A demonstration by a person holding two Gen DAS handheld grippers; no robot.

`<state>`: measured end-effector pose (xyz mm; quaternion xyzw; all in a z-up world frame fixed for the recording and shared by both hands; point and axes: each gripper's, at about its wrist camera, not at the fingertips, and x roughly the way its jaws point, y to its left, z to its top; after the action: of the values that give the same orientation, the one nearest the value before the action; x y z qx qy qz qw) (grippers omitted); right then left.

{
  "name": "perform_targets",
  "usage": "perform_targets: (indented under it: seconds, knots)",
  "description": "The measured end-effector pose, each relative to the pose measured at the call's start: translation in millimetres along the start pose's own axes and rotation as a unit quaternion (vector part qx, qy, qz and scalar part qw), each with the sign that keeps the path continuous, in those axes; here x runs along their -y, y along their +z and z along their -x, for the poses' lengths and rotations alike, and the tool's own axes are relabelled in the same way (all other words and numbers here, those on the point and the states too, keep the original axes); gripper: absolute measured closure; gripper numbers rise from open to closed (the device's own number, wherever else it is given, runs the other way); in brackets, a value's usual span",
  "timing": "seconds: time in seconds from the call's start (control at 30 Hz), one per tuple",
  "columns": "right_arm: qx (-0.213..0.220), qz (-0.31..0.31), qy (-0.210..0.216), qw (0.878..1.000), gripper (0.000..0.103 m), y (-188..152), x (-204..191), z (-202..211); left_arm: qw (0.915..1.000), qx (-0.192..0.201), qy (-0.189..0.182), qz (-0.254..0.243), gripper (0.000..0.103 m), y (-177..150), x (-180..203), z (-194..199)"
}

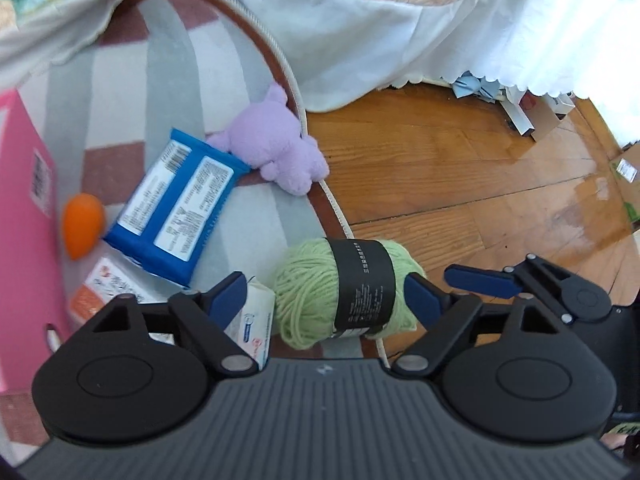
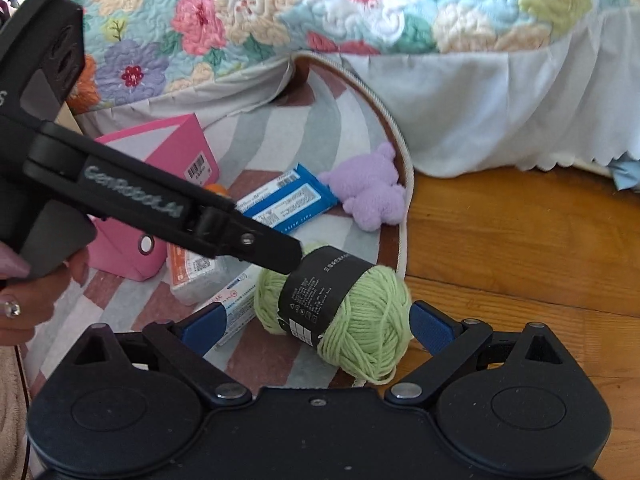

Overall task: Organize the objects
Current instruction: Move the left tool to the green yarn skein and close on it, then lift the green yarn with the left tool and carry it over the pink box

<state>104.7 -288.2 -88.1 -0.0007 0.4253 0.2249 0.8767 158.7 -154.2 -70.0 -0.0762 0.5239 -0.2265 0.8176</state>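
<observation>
Green yarn ball (image 1: 344,294) | black label band | betw both grippers' open jaws

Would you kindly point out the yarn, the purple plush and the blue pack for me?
yarn (image 1: 304,300): left wrist view, green strands left of the black label.
purple plush (image 1: 276,140): left wrist view, its body.
blue pack (image 1: 176,208): left wrist view, its middle, between the white labels.

A home bedroom; quilted floral bedspread (image 2: 320,4), striped rug (image 1: 168,60).
</observation>
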Motion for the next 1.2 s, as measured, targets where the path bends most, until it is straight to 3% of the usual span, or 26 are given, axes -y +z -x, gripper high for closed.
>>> perform_targets:
  seconds: [0.13, 0.3, 0.4, 0.53, 0.77, 1.07, 1.2]
  knots:
    - [-0.011, -0.006, -0.015, 1.0, 0.009, -3, 3, -15, 0.9997, -0.011, -0.017, 0.01, 0.041, 0, -6, -17]
    - [-0.015, -0.035, -0.027, 0.999, 0.009, -10, 15, -23, 0.9995, -0.011, -0.029, 0.004, 0.047, -8, -3, -25]
    - [-0.014, -0.038, -0.019, 0.999, 0.01, -15, 20, -26, 0.9995, -0.004, -0.031, 0.004, 0.049, -9, -3, -29]
    - [0.0, -0.017, -0.022, 1.0, 0.022, -17, 18, -30, 0.9992, 0.001, -0.039, 0.003, 0.049, -11, -3, -35]
    - [-0.001, -0.049, -0.019, 0.999, 0.023, -20, 17, -40, 0.9982, 0.016, -0.051, 0.029, 0.049, -16, -9, -39]
    - [0.016, -0.028, -0.02, 0.999, 0.028, -16, 7, -31, 0.9968, 0.021, -0.061, 0.047, 0.054, -15, -2, -31]
    - [0.015, -0.045, 0.003, 0.999, 0.027, -9, 11, -22, 0.9964, 0.019, -0.068, 0.047, 0.055, -12, -1, -21]
